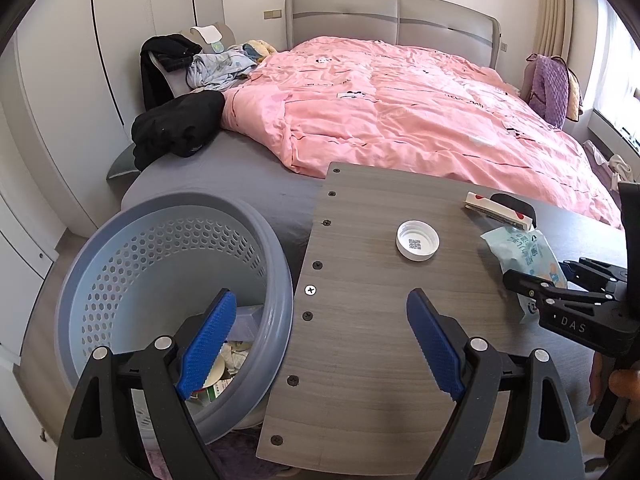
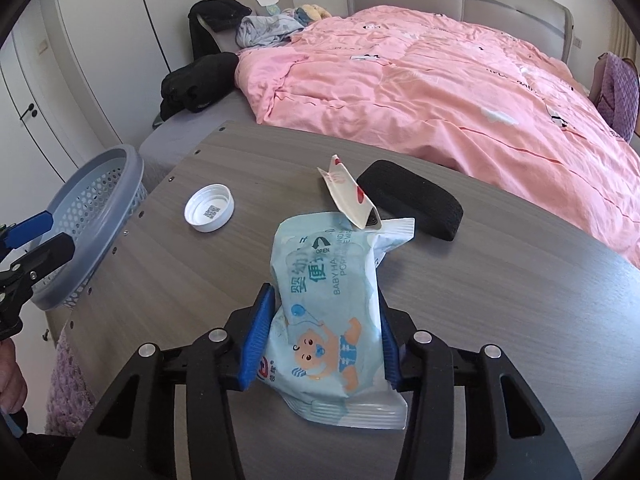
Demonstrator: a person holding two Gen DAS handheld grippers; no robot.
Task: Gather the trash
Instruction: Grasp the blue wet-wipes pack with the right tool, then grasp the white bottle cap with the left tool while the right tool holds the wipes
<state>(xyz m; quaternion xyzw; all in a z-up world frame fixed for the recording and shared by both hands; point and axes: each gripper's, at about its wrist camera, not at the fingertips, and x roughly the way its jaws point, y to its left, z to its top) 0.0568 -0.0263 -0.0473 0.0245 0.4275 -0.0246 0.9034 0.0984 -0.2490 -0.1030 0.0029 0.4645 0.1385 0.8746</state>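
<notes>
A light-blue pack of baby wipes (image 2: 332, 312) stands on the grey wooden table (image 2: 500, 320), and my right gripper (image 2: 324, 297) is shut on its lower half, blue pads pressing both sides. Behind the pack lie a white bottle cap (image 2: 209, 213), inside up, a small white-and-red wrapper (image 2: 348, 196) and a black case (image 2: 412, 206). My left gripper (image 1: 320, 295) hangs open and empty over the table's left edge (image 1: 304, 292), one finger above the blue perforated basket (image 1: 120, 240), which holds several scraps of trash. The cap (image 1: 417, 240) sits beyond its fingers.
The table stands against a bed with a pink duvet (image 1: 400, 112). Black clothes (image 1: 180, 128) lie at the bed's left corner, and a purple backpack (image 1: 552, 84) stands at the far right. White wardrobe doors (image 1: 80, 80) run along the left wall.
</notes>
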